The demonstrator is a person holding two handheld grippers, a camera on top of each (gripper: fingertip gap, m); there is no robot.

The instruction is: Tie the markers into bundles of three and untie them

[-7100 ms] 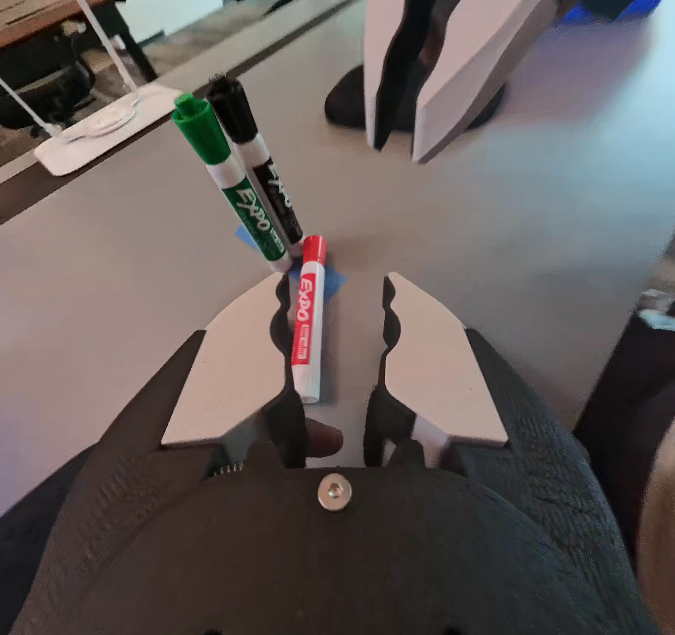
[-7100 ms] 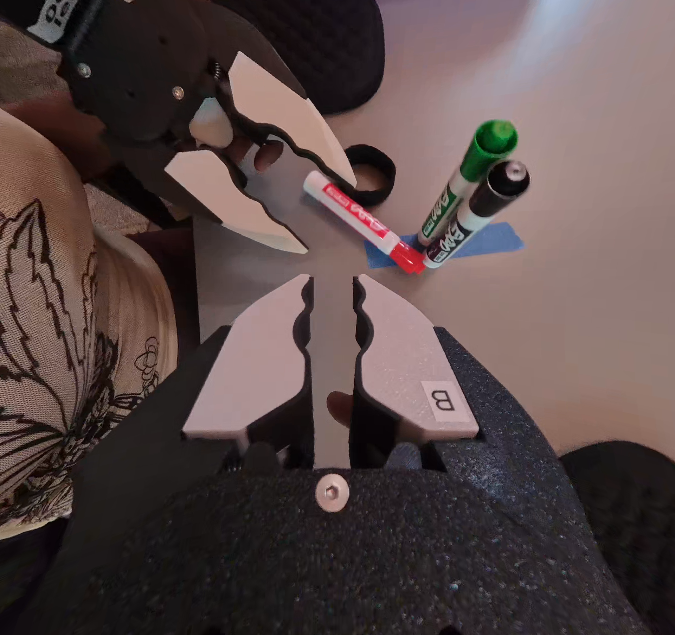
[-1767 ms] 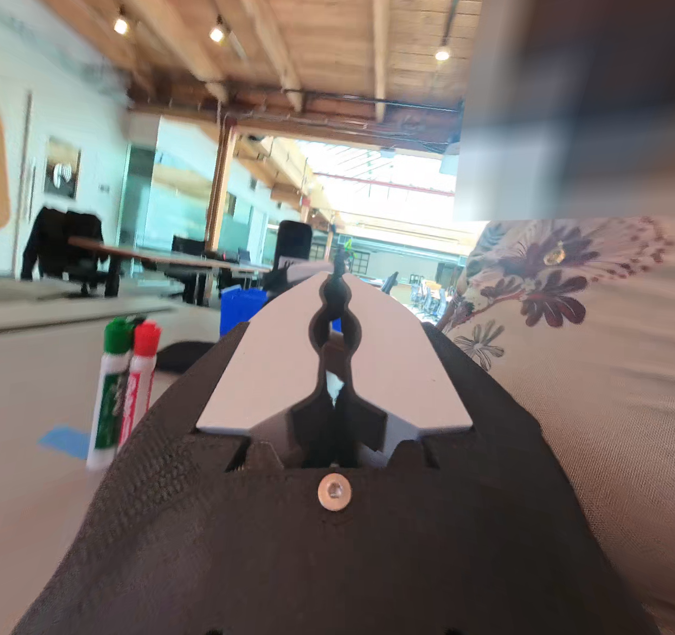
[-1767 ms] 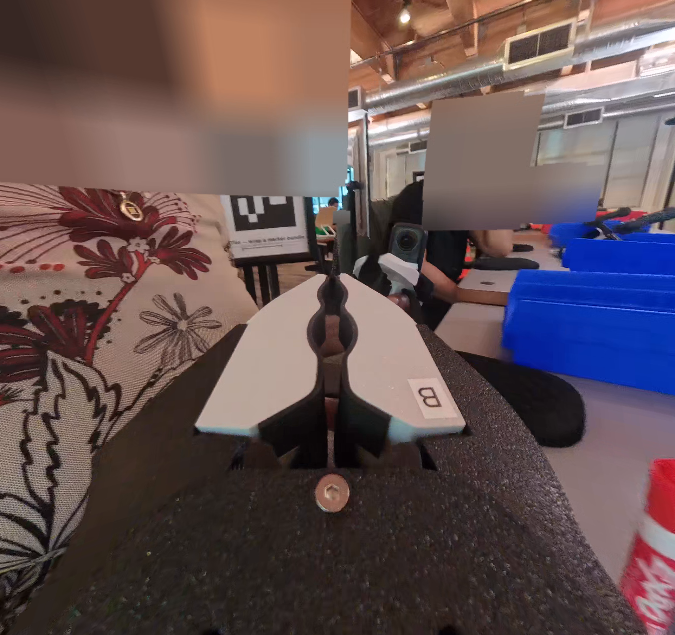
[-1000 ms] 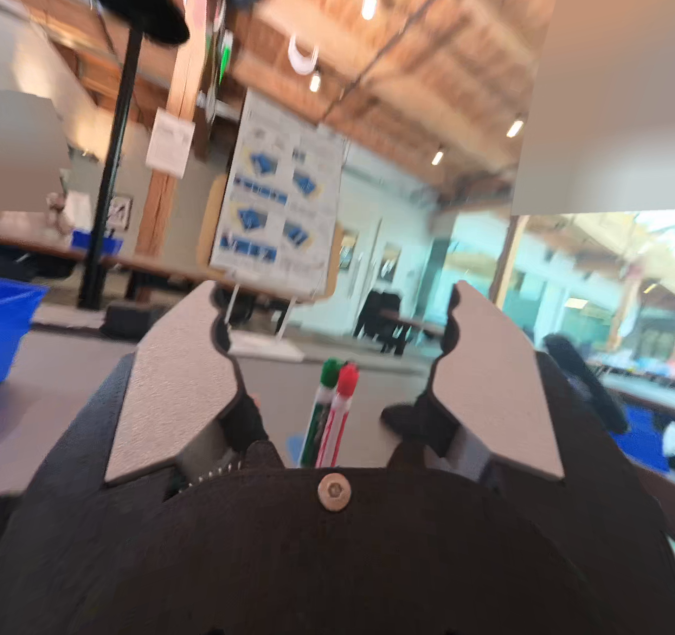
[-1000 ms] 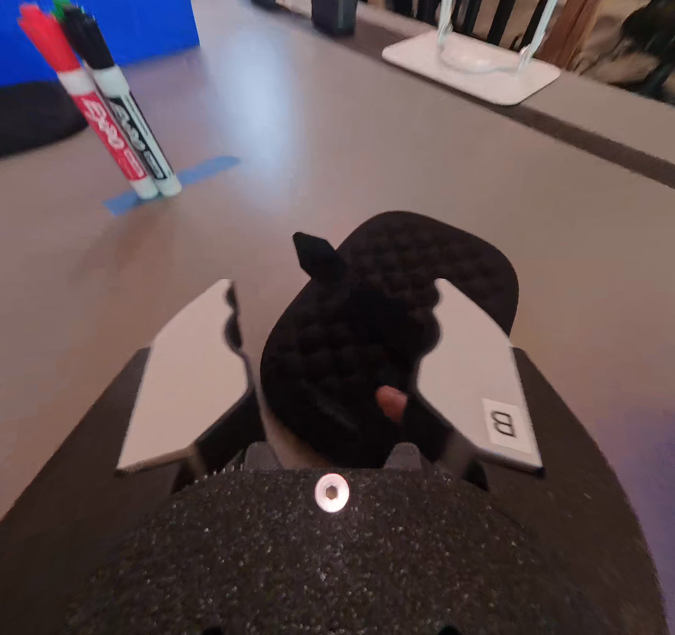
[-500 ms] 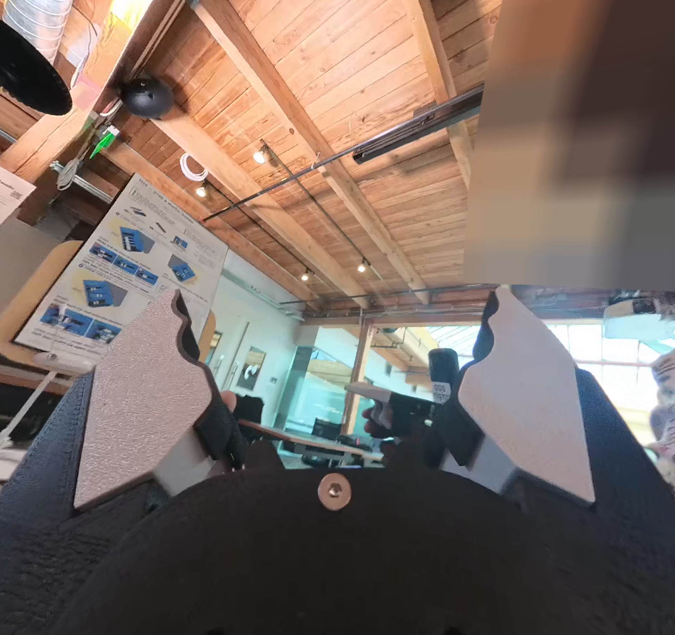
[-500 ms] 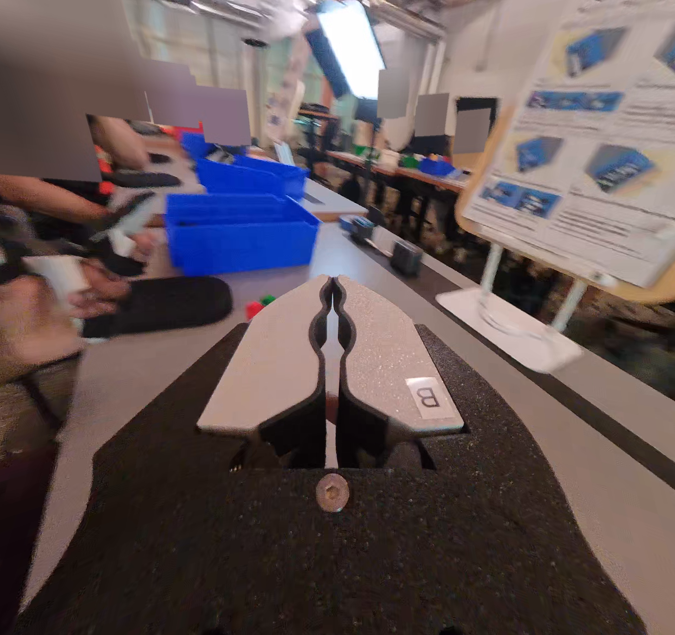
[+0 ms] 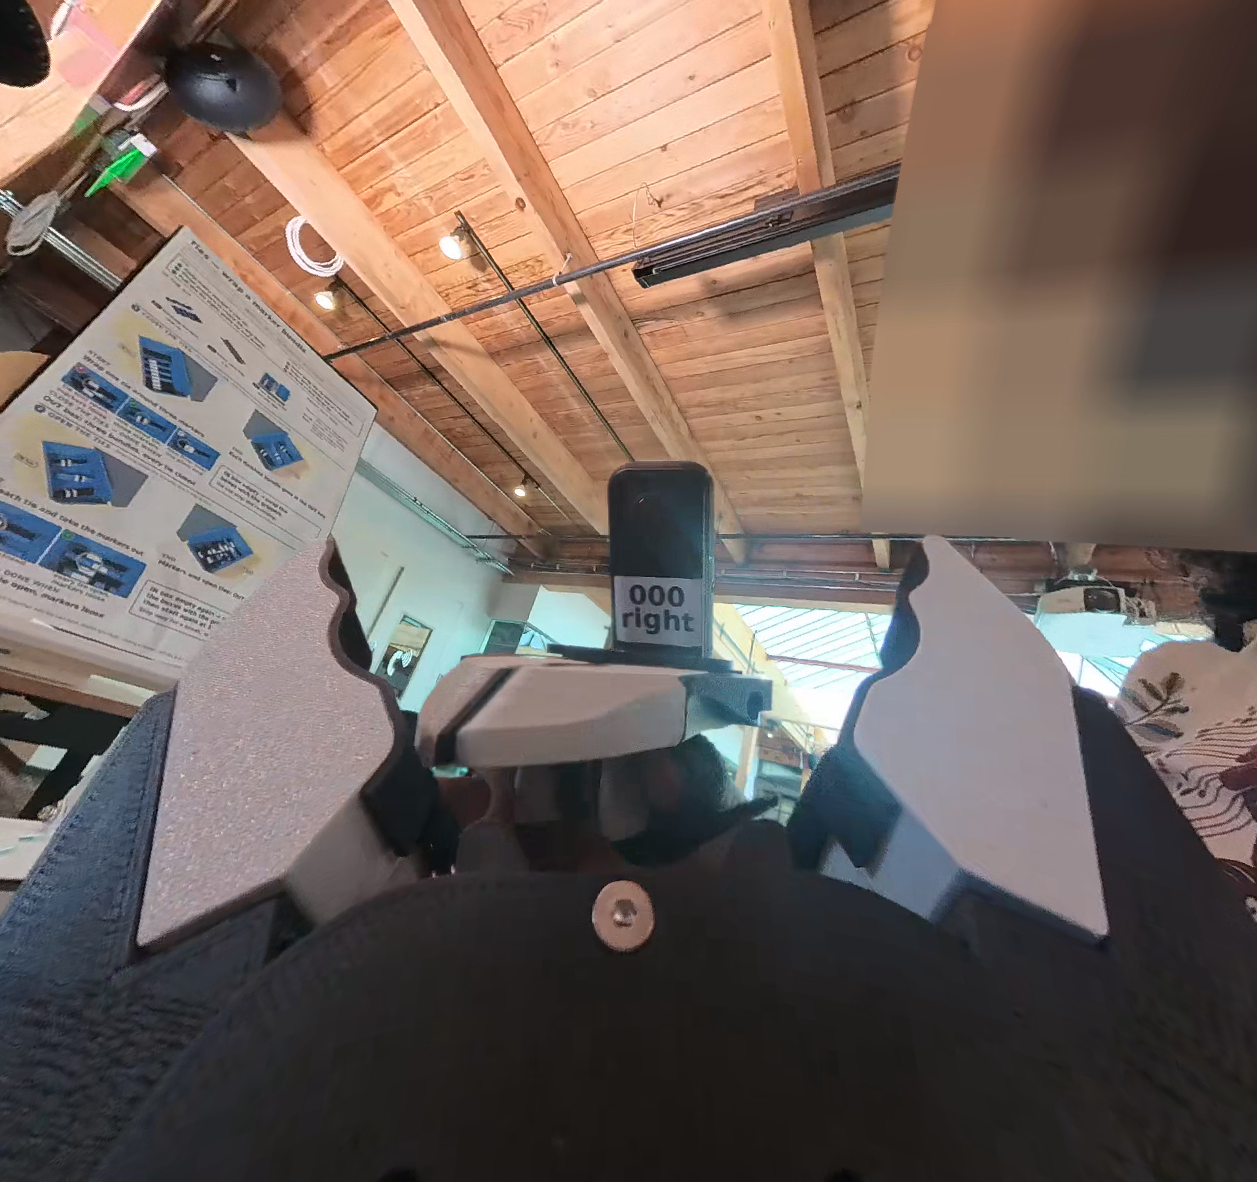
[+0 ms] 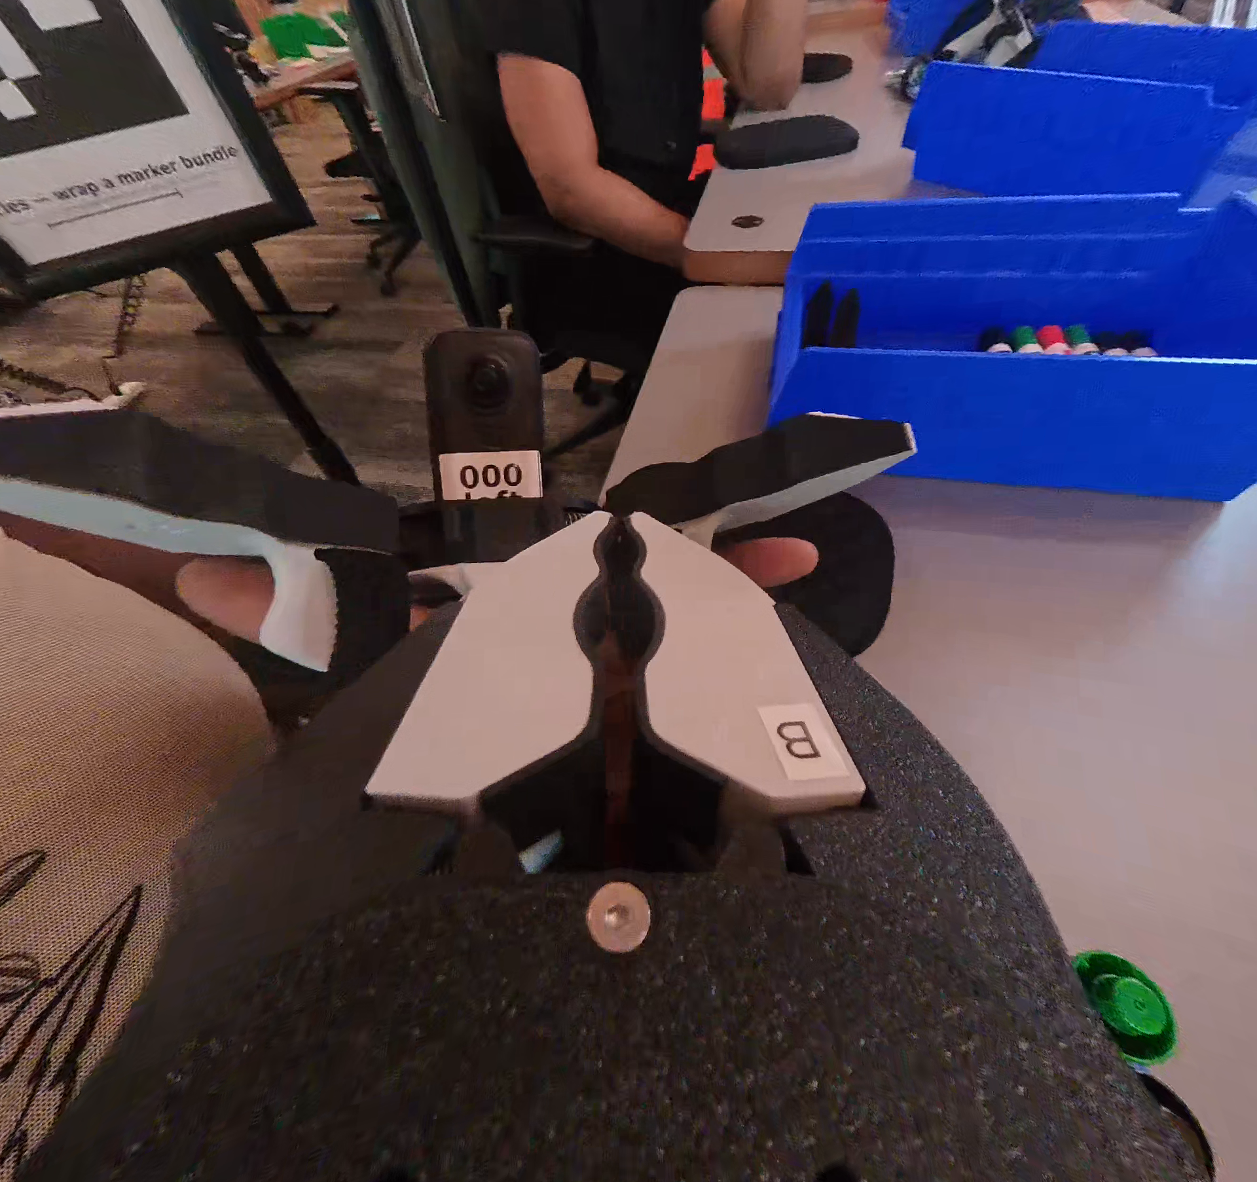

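We hold our two grippers up off the table (image 10: 1020, 707), nose to nose, so each camera looks at the other gripper and not at the work. We think this is a pause or a sign between steps, because neither gripper is near a marker. Our left gripper (image 9: 626, 578) has its fingers spread wide with nothing between them. Our right gripper (image 10: 619, 523) has its fingers pressed together with nothing in them that we can see, and its tip points into the open mouth of the left one. The left wrist view tips up, so it shows the wooden ceiling (image 9: 612, 197), a poster (image 9: 156, 455) on a stand, and the right gripper's closed fingers from the front, but no markers at all. The right wrist view looks down lower and shows more of the work. In it we see a green marker cap (image 10: 1126, 1006) at the near right of the table, by the gripper's body. More markers (image 10: 1061, 340) lie in a blue bin (image 10: 1020, 414) at the far right of the table. It also shows a person in a black shirt (image 10: 612, 61) sitting at the next table, and a black pad (image 10: 857, 571) behind the left gripper.
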